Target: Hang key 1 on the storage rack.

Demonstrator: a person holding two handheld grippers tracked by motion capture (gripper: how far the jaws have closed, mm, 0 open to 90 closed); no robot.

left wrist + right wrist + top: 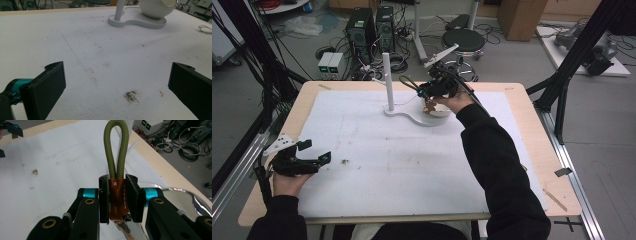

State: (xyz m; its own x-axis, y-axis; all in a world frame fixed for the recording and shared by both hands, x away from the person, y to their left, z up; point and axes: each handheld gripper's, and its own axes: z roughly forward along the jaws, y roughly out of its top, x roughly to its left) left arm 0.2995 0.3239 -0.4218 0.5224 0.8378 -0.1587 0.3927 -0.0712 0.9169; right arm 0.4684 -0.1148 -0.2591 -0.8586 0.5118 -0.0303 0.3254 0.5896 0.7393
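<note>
Holding: your right hand-held gripper (117, 200) is clamped on the brown leather tab (117, 195) of a keyring strap, green cord loop (116, 147) sticking straight out past the jaws.
Strap location: in the high view it's at the far middle of the surface (362, 165), in the right hand-held gripper (432, 92), just above the white bowl (439, 111) on the stand base (412, 116). Small metal bits hang under the tab, too blurred to name.
Key relation: the post (387, 80) stands just left of your right hand-held gripper in the high view, with a thin peg (378, 80) sticking out of it sideways. Loop's long axis runs along the jaws, pointing left and slightly toward the post side.
Judgement: looks like the loop goes over that peg. If so, the loop opening needs to face the peg tip; right now it seems near but not on it. Can't tell the exact gap.
Left hand-held gripper: (314, 152) jaws wide apart, nothing between them, resting low at the near left edge, well apart from the stand (136, 21).
Nearer hand: right, by far. Left isn't in play.
Risk: cord loop is floppy; it may fold against the peg instead of slipping over.
Surface: white mat, a few dirt marks (131, 96), nothing in the path.
</note>
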